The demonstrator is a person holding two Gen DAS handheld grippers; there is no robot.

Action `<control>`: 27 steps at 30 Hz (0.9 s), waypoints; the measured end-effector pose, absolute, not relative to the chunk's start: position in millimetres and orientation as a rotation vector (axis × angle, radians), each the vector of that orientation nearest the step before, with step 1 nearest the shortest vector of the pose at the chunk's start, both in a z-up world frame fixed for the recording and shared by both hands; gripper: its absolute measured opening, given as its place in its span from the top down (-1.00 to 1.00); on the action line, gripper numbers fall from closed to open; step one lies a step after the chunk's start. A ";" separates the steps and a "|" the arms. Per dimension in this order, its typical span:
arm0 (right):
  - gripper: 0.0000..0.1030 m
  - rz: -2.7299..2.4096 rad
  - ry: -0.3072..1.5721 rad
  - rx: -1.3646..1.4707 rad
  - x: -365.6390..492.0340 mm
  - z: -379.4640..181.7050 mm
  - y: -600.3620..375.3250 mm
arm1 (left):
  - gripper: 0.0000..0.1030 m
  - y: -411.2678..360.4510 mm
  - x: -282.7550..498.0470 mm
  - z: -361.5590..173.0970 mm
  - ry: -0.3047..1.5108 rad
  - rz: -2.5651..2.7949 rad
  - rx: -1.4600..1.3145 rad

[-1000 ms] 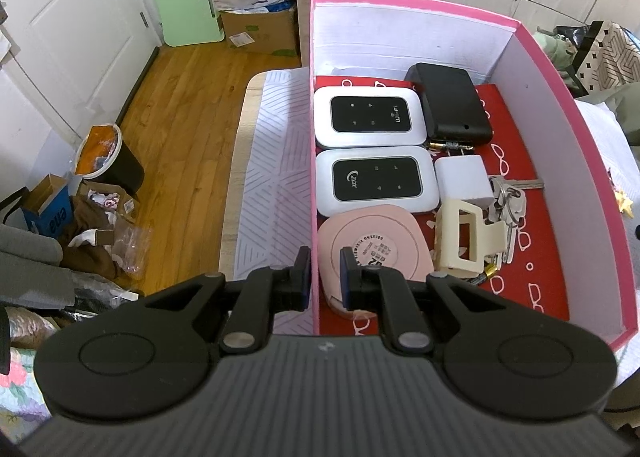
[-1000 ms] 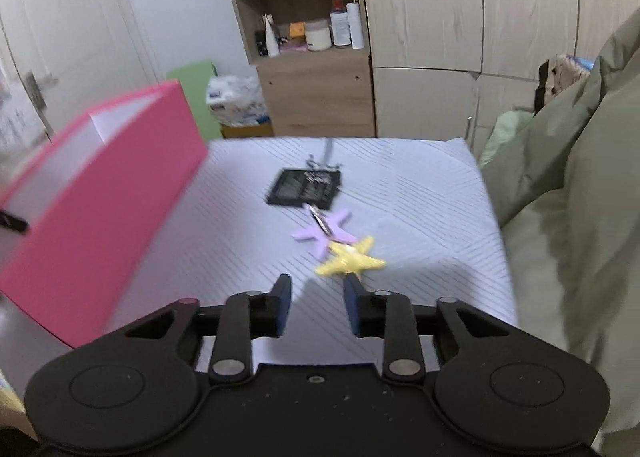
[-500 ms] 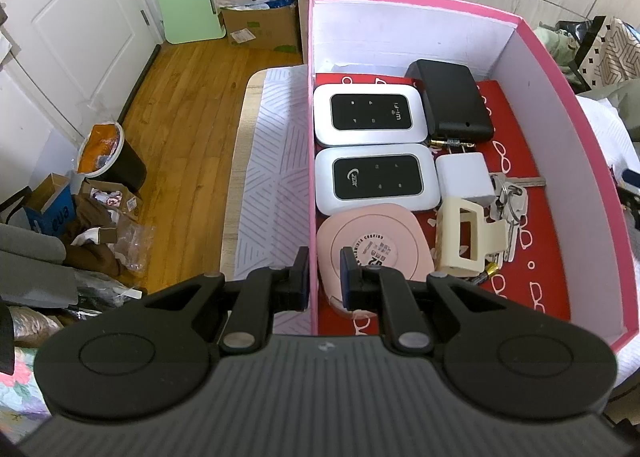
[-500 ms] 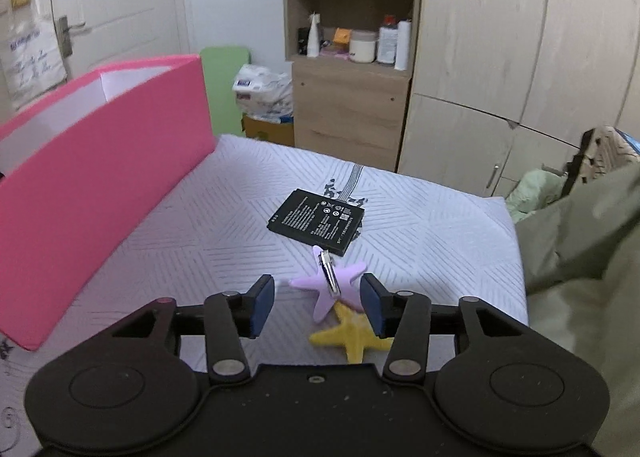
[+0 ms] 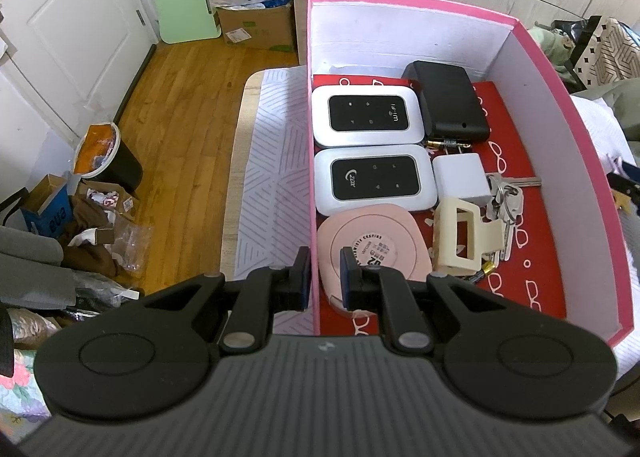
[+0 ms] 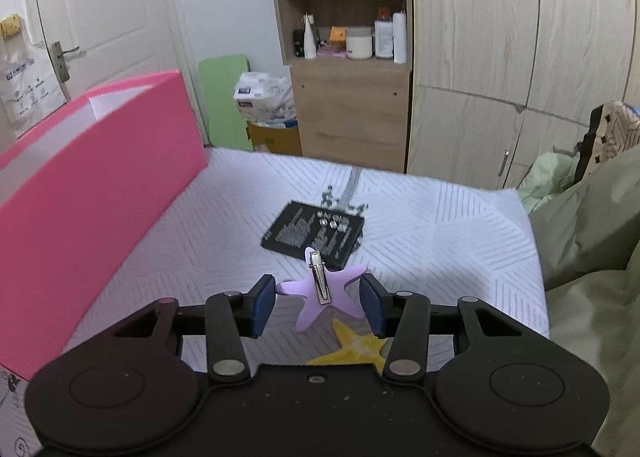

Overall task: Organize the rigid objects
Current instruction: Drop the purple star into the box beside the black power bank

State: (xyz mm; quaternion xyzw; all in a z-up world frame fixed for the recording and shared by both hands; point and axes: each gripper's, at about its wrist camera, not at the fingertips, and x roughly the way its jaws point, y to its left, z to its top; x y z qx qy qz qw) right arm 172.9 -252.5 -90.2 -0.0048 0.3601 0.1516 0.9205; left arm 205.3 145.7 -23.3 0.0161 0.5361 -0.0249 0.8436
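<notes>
A pink box [image 5: 400,29] stands on the white bedspread. It holds two white wifi routers [image 5: 366,117], a black case [image 5: 448,101], a white charger cube [image 5: 460,177], keys [image 5: 504,193], a cream hair claw [image 5: 460,237] and a pink round case [image 5: 372,245]. My left gripper [image 5: 324,283] is shut on the box's left wall. In the right wrist view a purple star hair clip [image 6: 340,299] lies between the jaws of my right gripper [image 6: 318,307], which are closing without pressing on it. A yellow star clip [image 6: 356,345] lies just below it, and a black battery [image 6: 312,233] lies beyond.
The pink box's outer wall [image 6: 100,185] rises to the left of the right gripper. An olive blanket [image 6: 592,237] is heaped on the right. Beyond the bed are a wooden cabinet [image 6: 352,109] and wardrobe doors. Left of the bed there is wooden floor with a bin [image 5: 108,157] and clutter.
My right gripper moved forward over the star clips and spread its jaws; the purple star now sits between them. The left gripper and the box have not moved.
</notes>
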 end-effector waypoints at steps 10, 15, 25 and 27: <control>-0.01 0.464 0.549 -0.072 143.0 -11.1 -201.4 | 0.76 151.4 202.2 -21.2 1.116 -0.077 0.017; -0.02 0.639 0.503 -0.094 150.8 23.9 -155.5 | 0.77 156.0 202.9 -19.7 1.117 -0.104 0.015; -0.01 0.682 0.634 -0.445 199.8 -4.6 -58.0 | 0.77 159.7 199.8 -19.1 1.098 -0.145 0.027; -0.01 0.656 0.662 -0.518 207.8 -14.2 -46.3 | 0.77 161.4 199.8 -19.0 1.097 -0.152 0.018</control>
